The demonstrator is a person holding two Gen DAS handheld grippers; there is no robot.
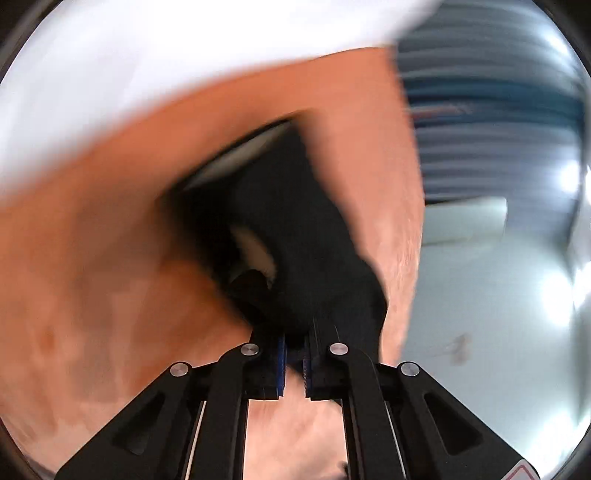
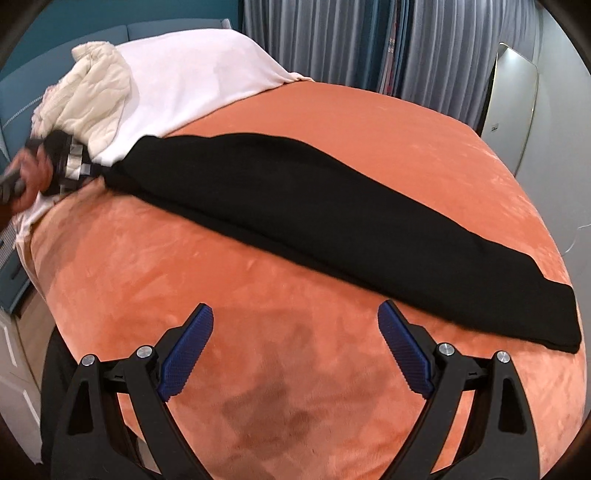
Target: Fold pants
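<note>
The black pants (image 2: 295, 206) lie stretched in a long strip across the orange bed (image 2: 258, 332), one end by the white sheet (image 2: 192, 74) at the head. There the left hand-held gripper (image 1: 293, 354) is clamped on the black fabric. The right hand-held gripper (image 2: 295, 347) hovers over bare bedcover with jaws wide apart, holding nothing.

Setting: a home bedroom. A bed is filling most of the right wrist view, wearing an orange plush blanket (image 2: 295, 266). A white pillow (image 2: 199, 70) and a crumpled cream quilt (image 2: 92, 96) are lying at its head, against a teal padded headboard (image 2: 55, 26). Grey pleated curtains (image 2: 332, 40) are hanging behind. A rounded mirror (image 2: 517, 103) is leaning at the wall on the right.
</note>
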